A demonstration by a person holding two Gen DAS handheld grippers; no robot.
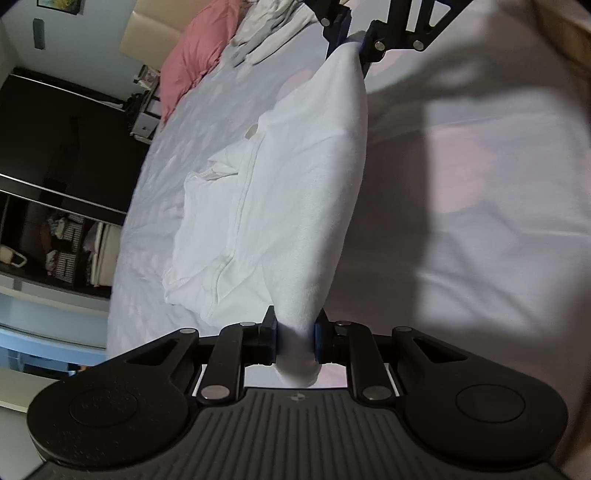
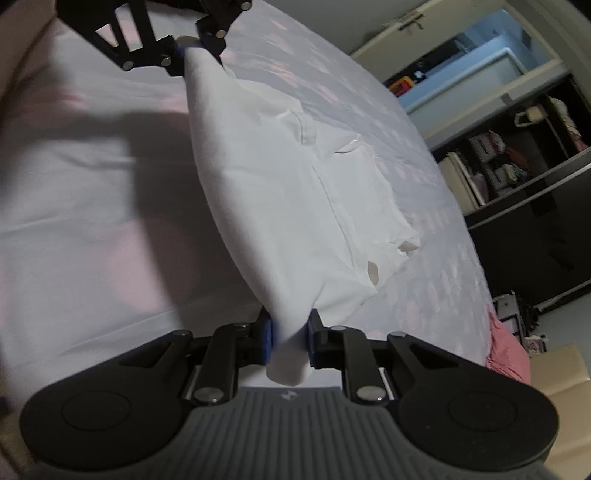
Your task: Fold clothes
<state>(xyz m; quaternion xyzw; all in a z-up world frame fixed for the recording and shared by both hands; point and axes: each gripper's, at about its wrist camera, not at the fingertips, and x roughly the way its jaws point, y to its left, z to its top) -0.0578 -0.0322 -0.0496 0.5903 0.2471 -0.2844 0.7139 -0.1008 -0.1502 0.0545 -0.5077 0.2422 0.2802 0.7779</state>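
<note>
Pinching one end of a white garment [image 1: 295, 184], the left gripper [image 1: 295, 339] has its blue-padded fingers [image 1: 271, 338] closed on a bunched corner of the cloth, a small tuft of fabric poking back past the pads toward the camera. Opposite it, the right gripper [image 2: 290, 338] is clamped in the same way on the other end of the same edge, again with a tuft of white cloth pushed through between its pads [image 2: 266, 336]. Each gripper shows at the top of the other's view, facing it across the garment: the right one in the left wrist view [image 1: 356, 40] and the left one in the right wrist view [image 2: 186, 44].

Between the two grips the held edge is stretched into a taut, raised ridge, lifted off the bed [image 1: 498, 221]. From that ridge the rest of the garment slopes down to one side and lies on the pale patterned bedsheet in soft folds, with a seam line running along it and a crumpled part at its far side.

Shadows of the grippers fall on the sheet on the other side of the ridge. Farther off on the bed lie a pink pillow [image 1: 195, 51] and a heap of light clothes [image 1: 266, 29]. Beyond the bed stands a dark open wardrobe [image 2: 524, 166] with items on its shelves.
</note>
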